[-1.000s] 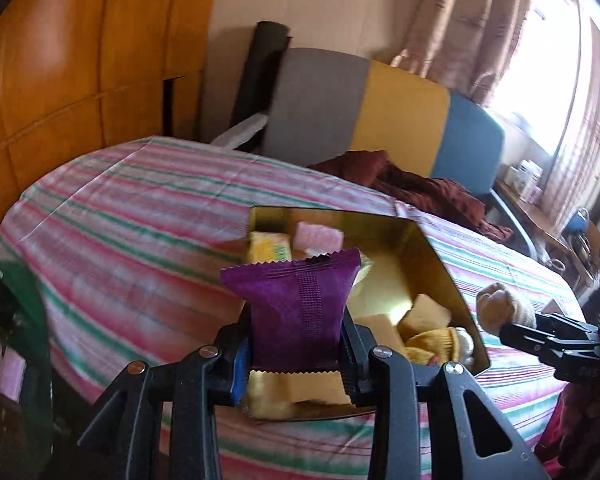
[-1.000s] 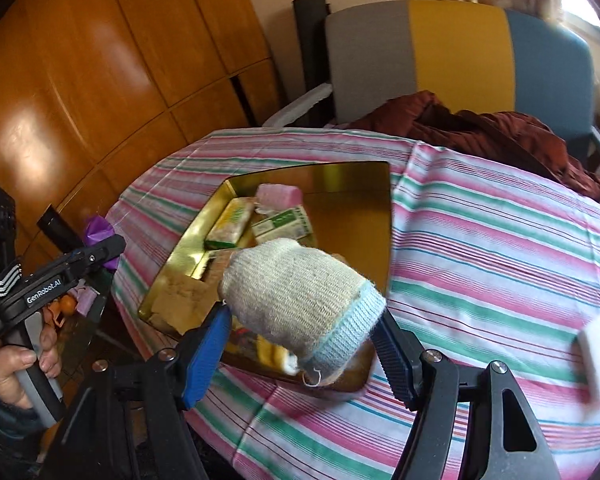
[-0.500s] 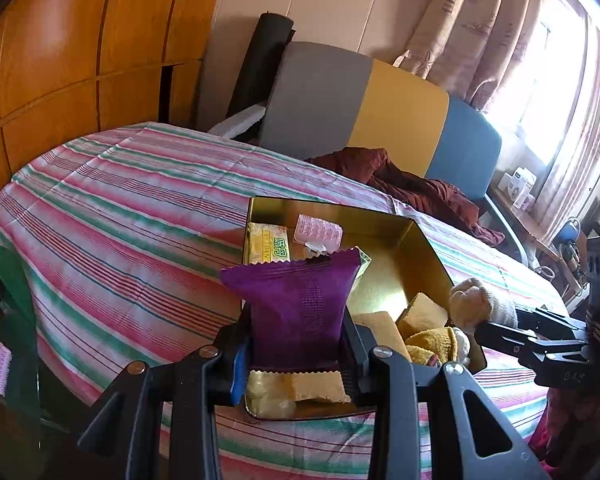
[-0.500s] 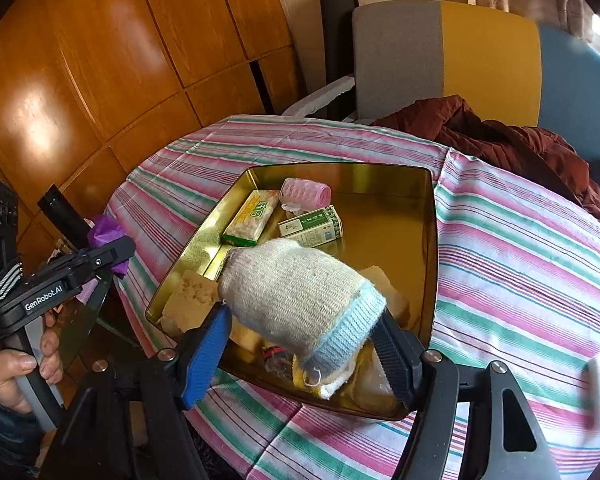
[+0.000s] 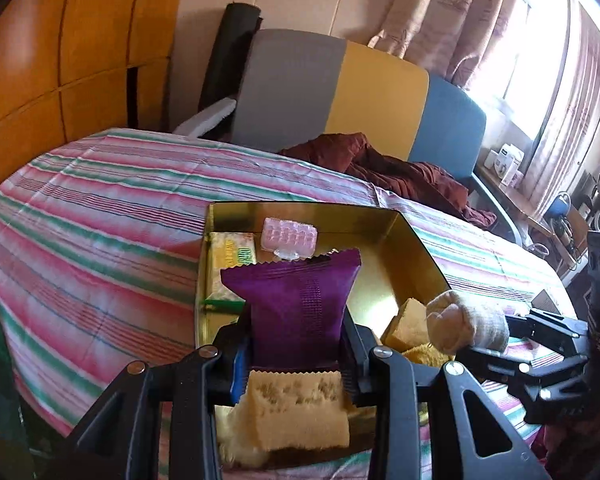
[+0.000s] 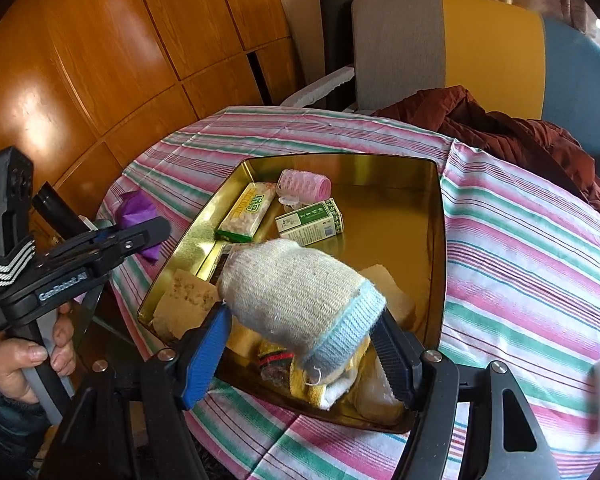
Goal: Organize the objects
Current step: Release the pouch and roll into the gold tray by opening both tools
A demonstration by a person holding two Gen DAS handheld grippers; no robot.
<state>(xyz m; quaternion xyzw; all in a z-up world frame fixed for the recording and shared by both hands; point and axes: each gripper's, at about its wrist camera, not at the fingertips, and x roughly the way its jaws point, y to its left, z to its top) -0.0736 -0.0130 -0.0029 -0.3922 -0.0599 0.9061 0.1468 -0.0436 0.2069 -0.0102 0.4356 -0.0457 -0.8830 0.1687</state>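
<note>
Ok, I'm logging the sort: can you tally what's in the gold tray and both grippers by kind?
Snack packets: 2 (purple packet, yellow-green packet)
Green box: 1
Pink roller: 1
Sponge blocks: 2
Knit glove: 1
Total: 7; the tray's jumbled near corner is uncounted.

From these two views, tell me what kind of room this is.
Most likely a lived-in room at home, not a workshop. A round table under a striped tablecloth holds a gold tin tray of odds and ends, a padded chair carries crumpled clothing, and curtains hang at a sunny window.
</note>
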